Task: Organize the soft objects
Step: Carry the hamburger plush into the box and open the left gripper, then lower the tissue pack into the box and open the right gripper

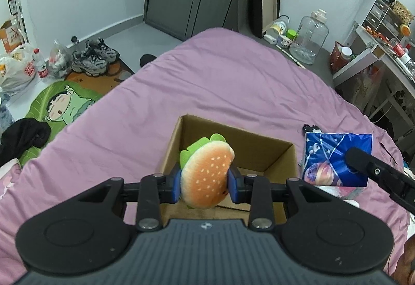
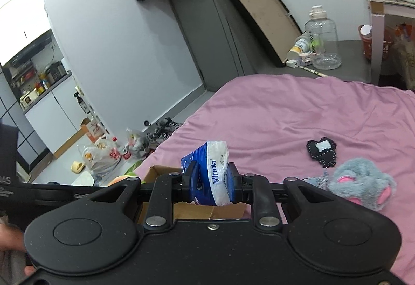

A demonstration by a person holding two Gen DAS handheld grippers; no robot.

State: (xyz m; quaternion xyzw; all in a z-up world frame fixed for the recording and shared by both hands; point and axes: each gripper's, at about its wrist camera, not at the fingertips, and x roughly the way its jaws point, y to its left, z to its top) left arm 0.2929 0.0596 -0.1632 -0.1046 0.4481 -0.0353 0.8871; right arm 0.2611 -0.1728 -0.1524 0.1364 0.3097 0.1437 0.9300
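Observation:
My left gripper (image 1: 205, 182) is shut on a plush hamburger (image 1: 206, 175) with a green lettuce edge, held over the open cardboard box (image 1: 259, 152) on the pink bed. My right gripper (image 2: 211, 185) is shut on a blue and white Vinda tissue pack (image 2: 212, 173), held above the near edge of the same box (image 2: 160, 171). In the left wrist view the tissue pack (image 1: 334, 158) shows to the right of the box, with the right gripper's finger on it. A grey and pink plush toy (image 2: 360, 185) and a small black soft item (image 2: 321, 152) lie on the bed to the right.
The pink bedsheet (image 1: 220, 83) covers the bed. Shoes (image 1: 93, 57), plastic bags (image 1: 18, 72) and a cartoon mat (image 1: 64, 103) lie on the floor at the left. A big clear jug (image 1: 310, 38) and a cluttered desk (image 1: 384, 51) stand at the right.

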